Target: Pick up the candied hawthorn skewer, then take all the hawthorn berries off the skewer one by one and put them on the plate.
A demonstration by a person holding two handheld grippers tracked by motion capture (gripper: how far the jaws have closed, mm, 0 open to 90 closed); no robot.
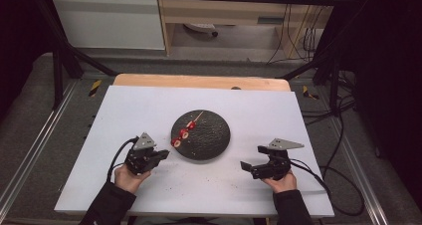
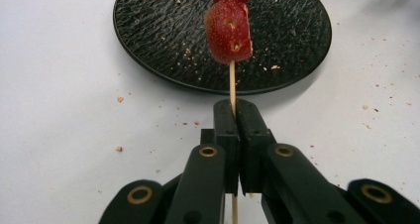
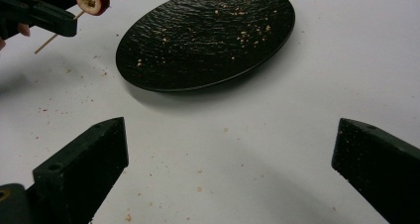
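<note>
High view: black plate [image 1: 209, 135] mid-table, crumbs on it (fruit skewer [image 1: 185, 130] over left rim). Left gripper [image 2: 233, 110] clamps skewer stick; right gripper [image 3: 228, 149] wide apart, empty. White tabletop [image 1: 149, 110], crumb-speckled.

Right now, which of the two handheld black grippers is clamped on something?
The left gripper: its jaws are shut on the thin wooden skewer carrying red fruit slices over the black textured plate. The right gripper is wide open and holds nothing.

Your matt black plastic left tool [image 2: 236, 116] pinches a thin wooden skewer [image 2: 232, 83] of glossy red fruit [image 2: 229, 31] over a rough, pebbled black plate [image 2: 158, 40] on the smooth, crumb-dusted white surface [image 2: 59, 85].
</note>
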